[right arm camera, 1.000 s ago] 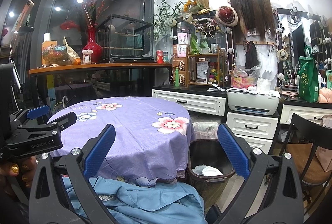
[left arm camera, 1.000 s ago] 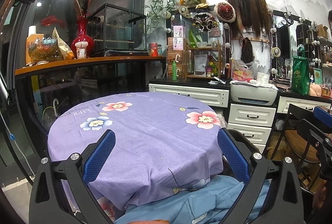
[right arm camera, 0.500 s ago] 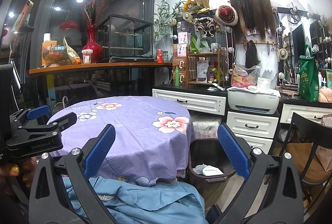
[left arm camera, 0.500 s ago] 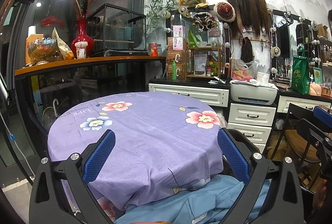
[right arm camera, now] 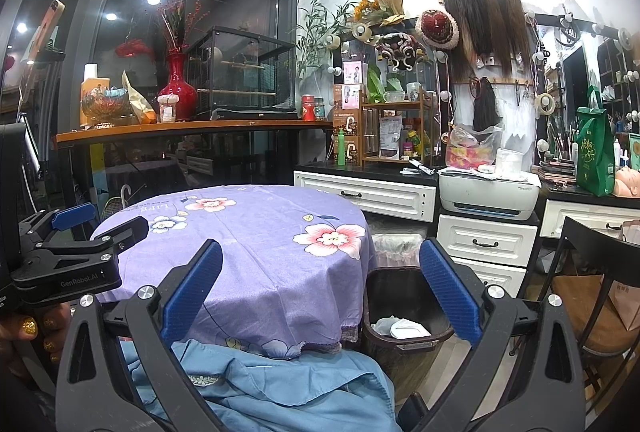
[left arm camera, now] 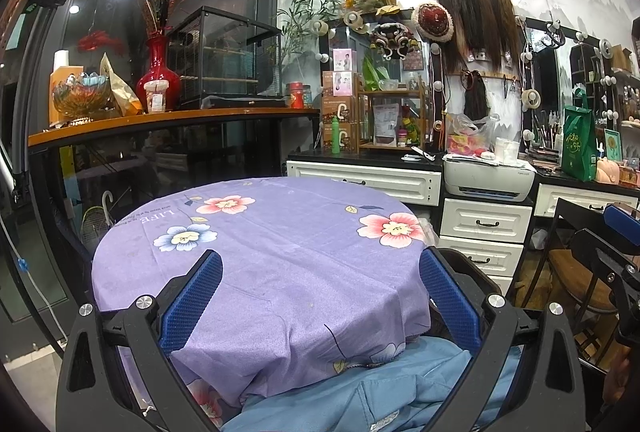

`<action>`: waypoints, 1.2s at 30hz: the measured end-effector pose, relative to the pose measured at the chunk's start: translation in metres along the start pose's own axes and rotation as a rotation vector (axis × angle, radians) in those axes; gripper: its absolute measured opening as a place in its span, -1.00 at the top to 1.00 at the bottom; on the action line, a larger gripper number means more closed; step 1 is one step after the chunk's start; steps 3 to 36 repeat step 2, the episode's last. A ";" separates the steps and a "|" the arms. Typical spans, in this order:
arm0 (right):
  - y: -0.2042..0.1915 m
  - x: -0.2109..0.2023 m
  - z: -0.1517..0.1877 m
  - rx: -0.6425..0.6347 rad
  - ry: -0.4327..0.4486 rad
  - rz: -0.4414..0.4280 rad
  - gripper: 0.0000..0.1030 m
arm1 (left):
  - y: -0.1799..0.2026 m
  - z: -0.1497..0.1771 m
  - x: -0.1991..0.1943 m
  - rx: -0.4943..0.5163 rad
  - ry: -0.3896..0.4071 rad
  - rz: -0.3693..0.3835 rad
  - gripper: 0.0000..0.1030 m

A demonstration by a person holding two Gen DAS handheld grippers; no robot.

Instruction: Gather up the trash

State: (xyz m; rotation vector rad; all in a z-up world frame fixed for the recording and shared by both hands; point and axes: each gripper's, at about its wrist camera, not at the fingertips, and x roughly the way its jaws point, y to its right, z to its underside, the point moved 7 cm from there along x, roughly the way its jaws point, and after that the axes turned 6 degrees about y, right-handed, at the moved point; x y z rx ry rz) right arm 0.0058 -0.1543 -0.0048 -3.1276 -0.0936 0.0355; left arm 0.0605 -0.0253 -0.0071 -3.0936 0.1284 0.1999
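A round table with a purple flowered cloth (left arm camera: 280,252) (right arm camera: 248,252) stands in front of me with no trash showing on it. A dark brown trash bin (right arm camera: 404,316) stands to the right of the table, with crumpled white paper (right arm camera: 400,328) inside. My left gripper (left arm camera: 320,300) is open and empty, held over the near edge of the table. My right gripper (right arm camera: 320,296) is open and empty, between the table edge and the bin. The left gripper also shows at the left of the right wrist view (right arm camera: 76,252).
A blue garment (right arm camera: 260,388) lies on my lap below both grippers. White drawers (right arm camera: 484,244) with a printer (right arm camera: 488,191) line the back wall. A black chair (right arm camera: 592,292) stands at the right. A shelf with a red vase (left arm camera: 158,71) is at back left.
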 end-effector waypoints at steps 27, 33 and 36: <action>-0.002 -0.001 0.003 0.000 -0.001 -0.001 -0.89 | -0.001 0.000 0.000 0.000 0.003 0.001 -0.89; -0.002 -0.001 0.003 0.000 -0.001 -0.001 -0.89 | -0.001 0.000 0.000 0.000 0.003 0.001 -0.89; -0.002 -0.001 0.003 0.000 -0.001 -0.001 -0.89 | -0.001 0.000 0.000 0.000 0.003 0.001 -0.89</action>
